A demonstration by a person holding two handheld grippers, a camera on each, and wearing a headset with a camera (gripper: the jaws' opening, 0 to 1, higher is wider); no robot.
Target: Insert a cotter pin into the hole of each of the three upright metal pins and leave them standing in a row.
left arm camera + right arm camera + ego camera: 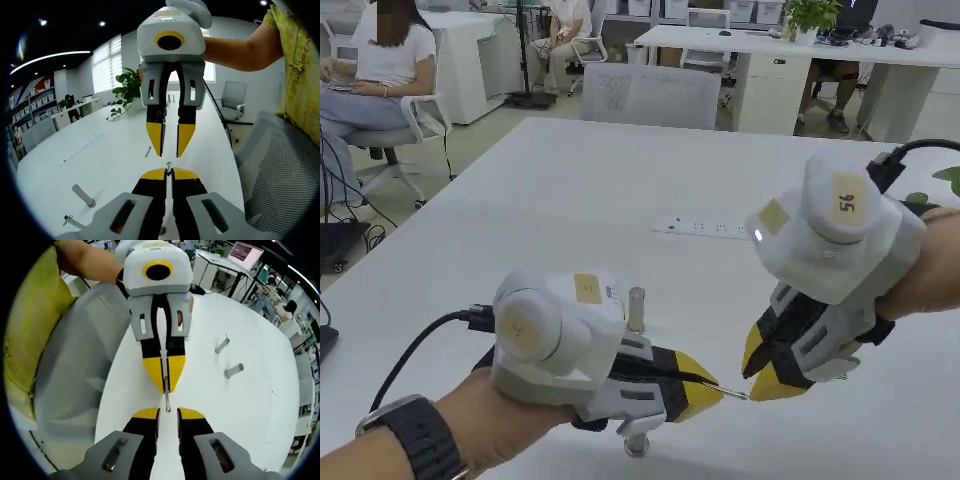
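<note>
1. Nearest in the head view, the foot of a metal pin point(637, 442) peeks out from under the left gripper point(698, 393). A hand wearing a dark watch point(415, 435) holds that gripper low over the white table point(570, 190).
2. The left gripper's jaws are pressed together on a thin cotter pin point(728, 392), which sticks out to the right toward the right gripper point(770, 378). In the left gripper view the same cotter pin point(169, 166) rises from between the closed yellow tips.
3. The right gripper faces the left one, tip to tip. The left gripper view looks straight at it, and its jaws stand clearly apart. In the right gripper view the free end of the cotter pin point(167, 402) lies just ahead of the gap between the parted jaws, and neither jaw grips it.
4. Just behind the left gripper in the head view, an upright metal pin point(636, 308) stands on the table.
5. The right gripper view shows a pair of metal pins point(234, 371) side by side on the table, a little apart. One has something thin across its top that is too small to make out.
6. The left gripper view shows a loose cotter pin point(148, 151) lying flat on the table beyond the right gripper's tips.
7. Farther off in the head view, a white power strip point(705, 228) lies on the table to the right. A grey chair point(650, 95) stands at the far edge, and people sit beyond it.
8. The left gripper view shows a potted plant point(127, 90) far down the table.
</note>
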